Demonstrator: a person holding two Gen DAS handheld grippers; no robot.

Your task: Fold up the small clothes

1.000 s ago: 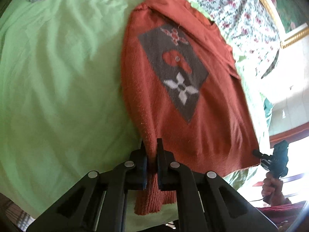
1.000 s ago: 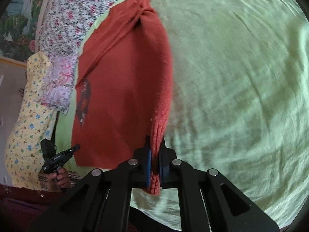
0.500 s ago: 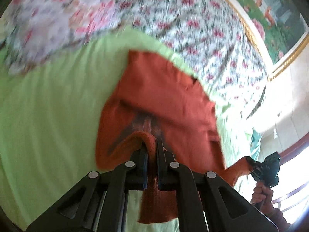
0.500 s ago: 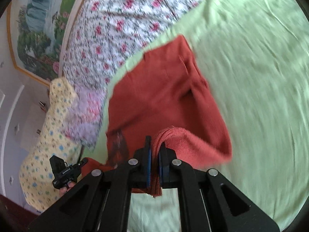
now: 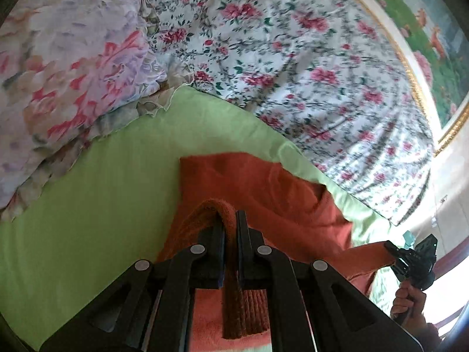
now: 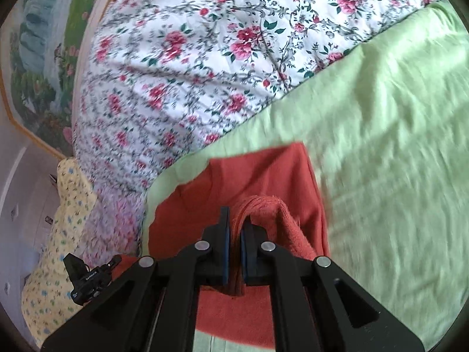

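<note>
Both grippers had carried the hem of the rust-red knitted sweater (image 5: 263,193) up and over its own body toward the flowered quilt (image 5: 307,67); a second earlier it lay flat on the green sheet (image 5: 102,205) with its grey chest patch showing, and now that patch was hidden under the lifted half. The left gripper (image 5: 230,234) had its fingers pressed nearly together on the ribbed hem corner. The right gripper (image 6: 236,228) was likewise clamped on the opposite corner. The sweater lay on the sheet just short of the quilt's edge. The bottom-to-top fold looked nearly made; lowering and letting go seemed to remain.
</note>
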